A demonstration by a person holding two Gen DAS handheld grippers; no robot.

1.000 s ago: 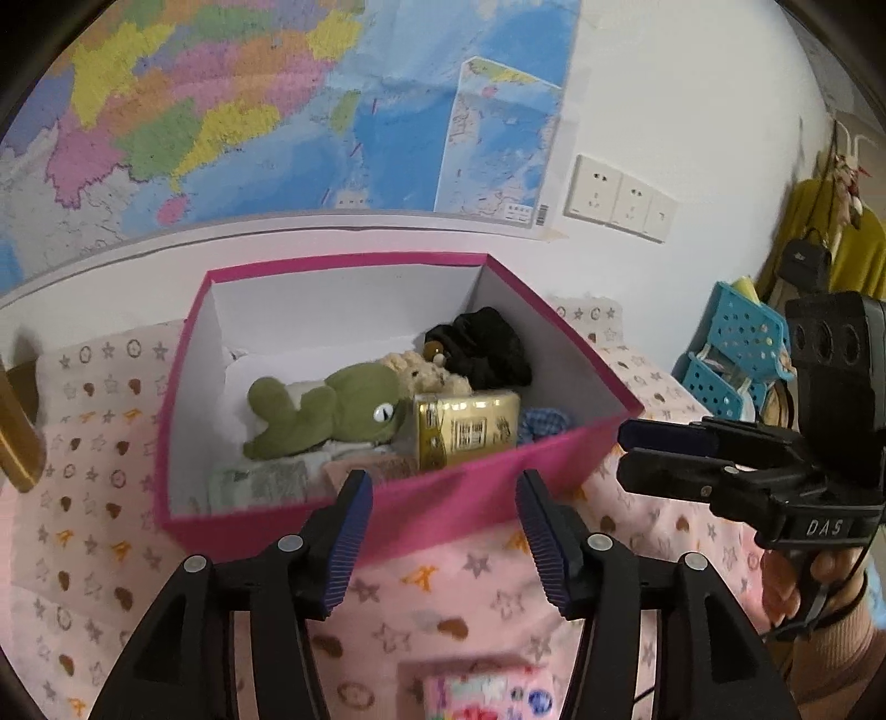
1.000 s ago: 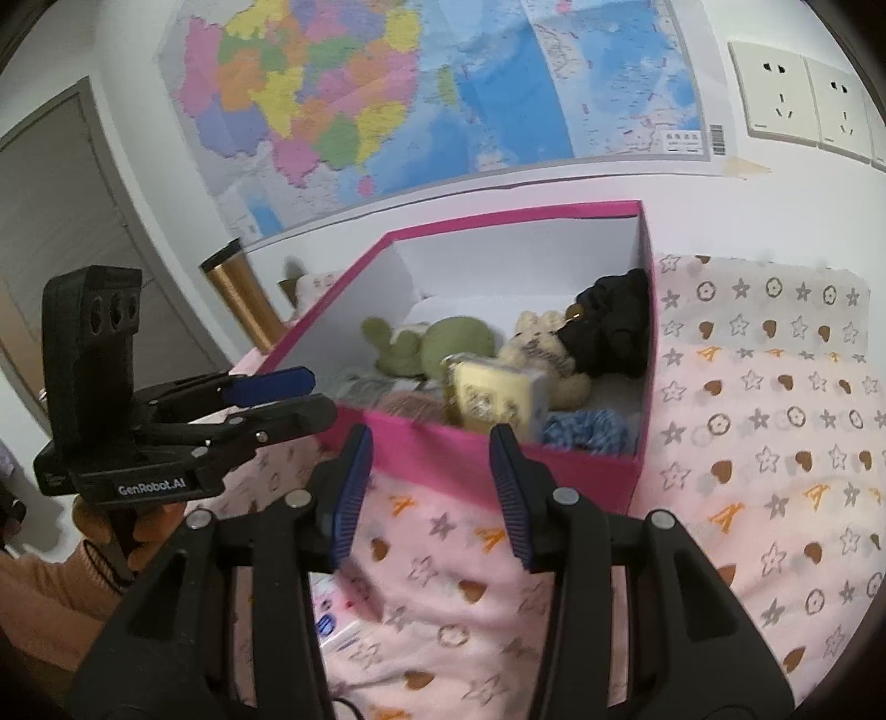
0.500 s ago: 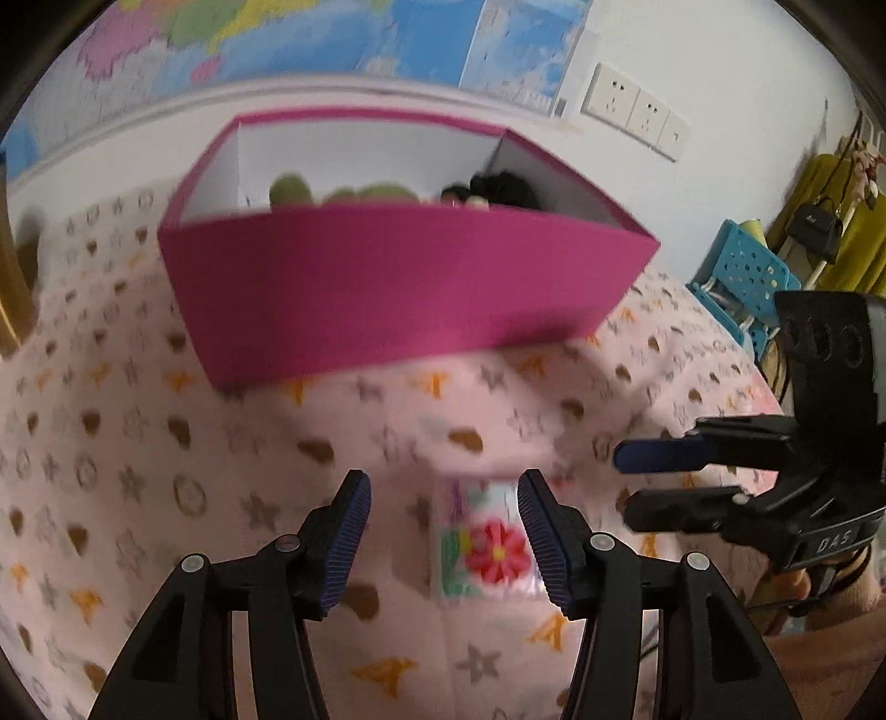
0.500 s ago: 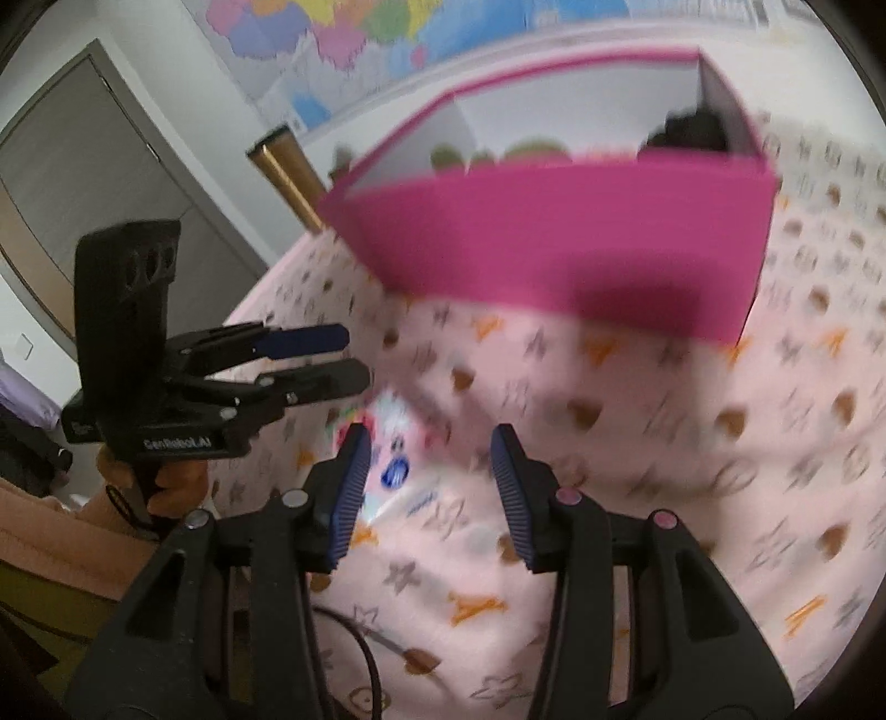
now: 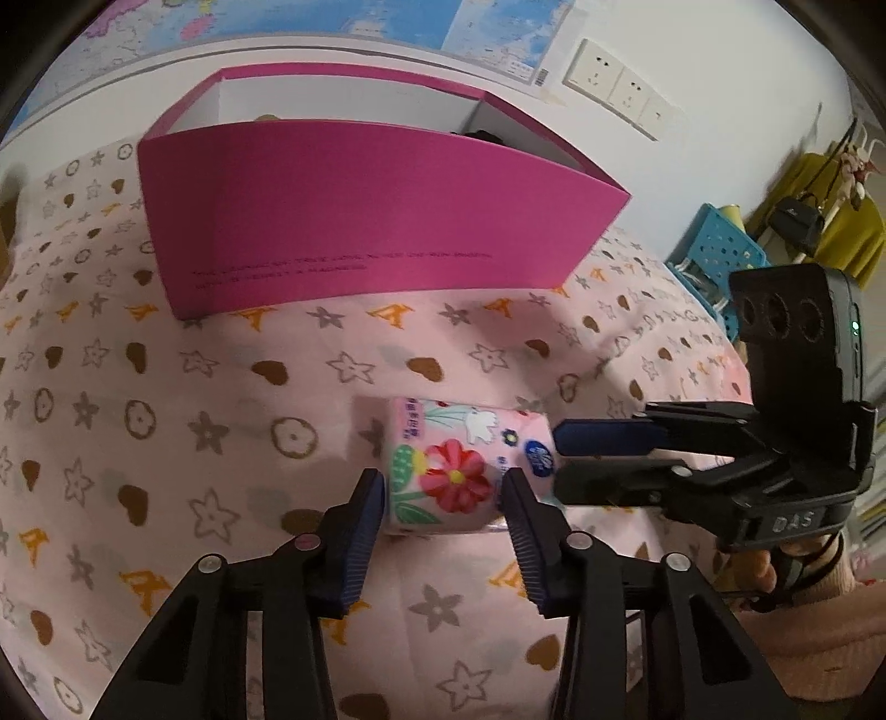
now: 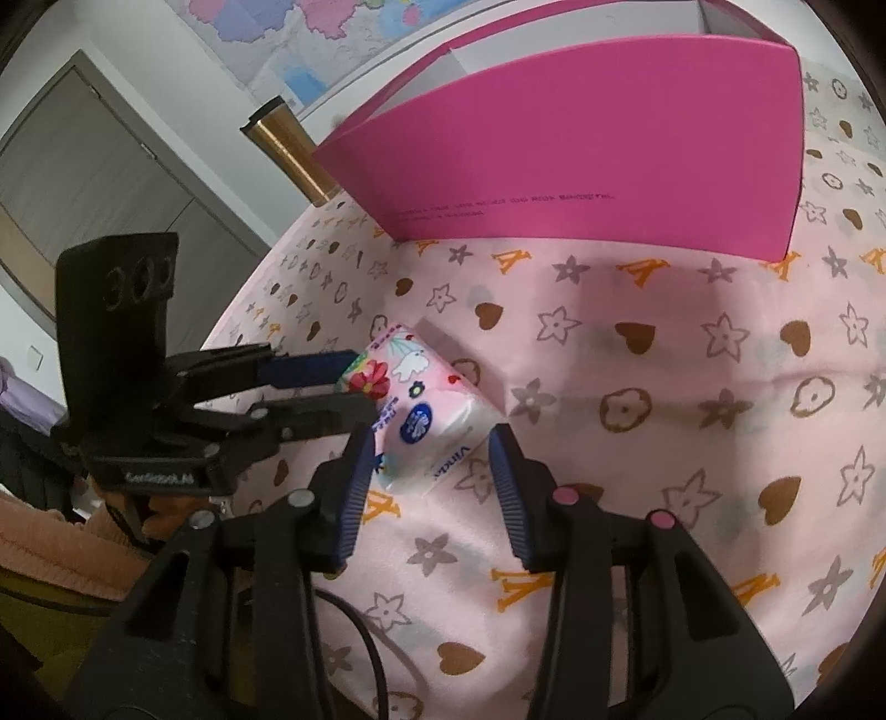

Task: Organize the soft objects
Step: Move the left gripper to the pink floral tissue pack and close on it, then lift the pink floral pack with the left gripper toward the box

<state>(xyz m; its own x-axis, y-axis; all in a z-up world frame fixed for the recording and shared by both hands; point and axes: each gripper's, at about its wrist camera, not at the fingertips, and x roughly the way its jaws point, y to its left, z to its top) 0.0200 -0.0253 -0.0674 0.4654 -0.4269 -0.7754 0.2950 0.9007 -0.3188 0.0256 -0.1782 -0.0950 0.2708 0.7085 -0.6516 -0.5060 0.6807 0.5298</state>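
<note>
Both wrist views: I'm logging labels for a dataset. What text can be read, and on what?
"DAS": on the right hand-held gripper.
"Vinda", partly cut off: on the tissue pack.
Left hand-held gripper: white label, blurred.
Pink box: two printed lines, too small.
Wall map: print unreadable.

Bare cloth [image 5: 232, 399] lies open before the pink box [image 5: 365, 221]; tissue pack [image 5: 459, 465] seemingly flanked by both claws.

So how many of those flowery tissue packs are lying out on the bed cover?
1. The tissue pack lies on the pink cover, between both open grippers. More may be hidden inside the pink box.
</note>
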